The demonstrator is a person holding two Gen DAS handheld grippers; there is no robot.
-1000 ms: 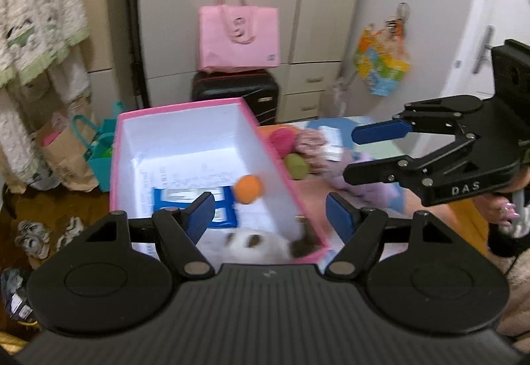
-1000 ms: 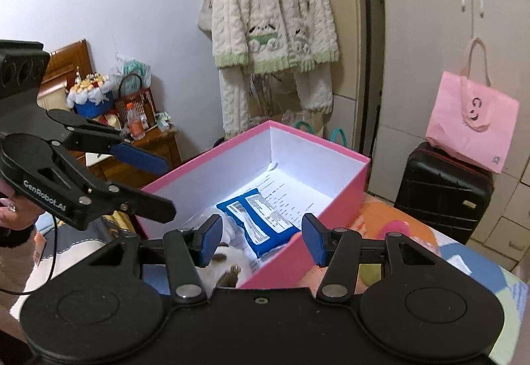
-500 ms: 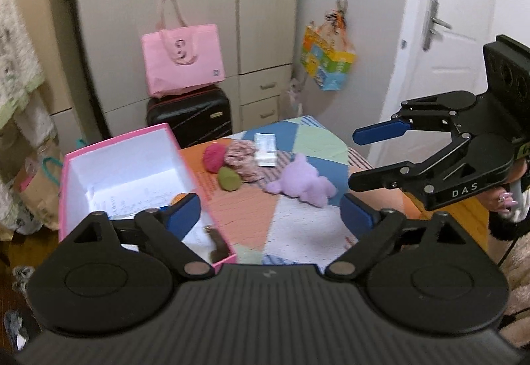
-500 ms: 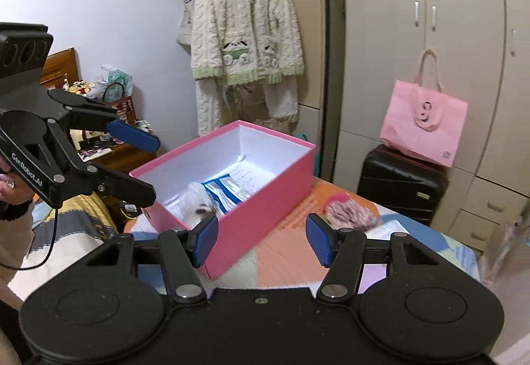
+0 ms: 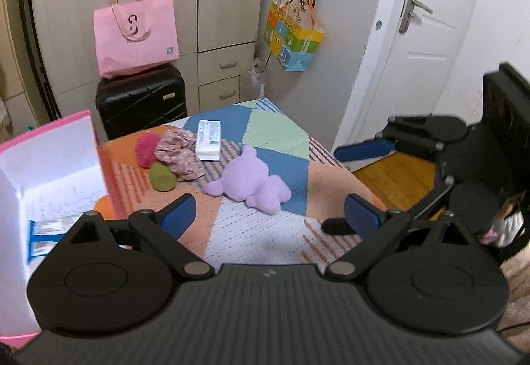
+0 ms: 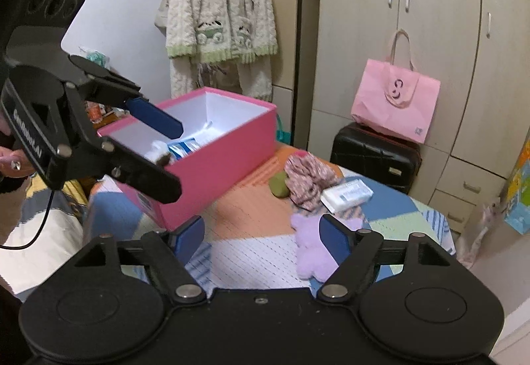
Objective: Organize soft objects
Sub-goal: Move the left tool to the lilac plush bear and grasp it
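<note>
Both views have swung away from the open pink cardboard box (image 6: pixel 212 146) since a second ago: then each camera looked down into it, now it sits at the left wrist view's nine o'clock edge and the patchwork-covered desk (image 5: pixel 265 239) fills the middle. The left gripper (image 5: pixel 268 214) has spread from a narrower gap to wide apart and its jaws are opening a little more, with nothing between them; the right gripper (image 6: pixel 261 237), nearly closed a second ago, has its jaws opening too, also empty. In the right wrist view the lilac plush bear (image 6: pixel 311 252) lies on the desk partly behind that gripper's finger at about three o'clock of the gap, not pinched. In the left wrist view the bear (image 5: pixel 250 182) lies on the desk at twelve o'clock of the gap. Beyond it, toward eleven o'clock, lie an olive-green soft ball (image 5: pixel 162 178), a magenta fuzzy ball (image 5: pixel 145 149), a crumpled pink floral cloth (image 5: pixel 179 154) and a white flat packet (image 5: pixel 208 139), the cloth touching both balls. Inside the box I can see a blue-and-white packet (image 6: pixel 185 146), a white-and-brown furry toy (image 6: pixel 160 153) and printed paper (image 5: pixel 63 202); an orange ball (image 5: pixel 102 206) peeks past the box wall.
</note>
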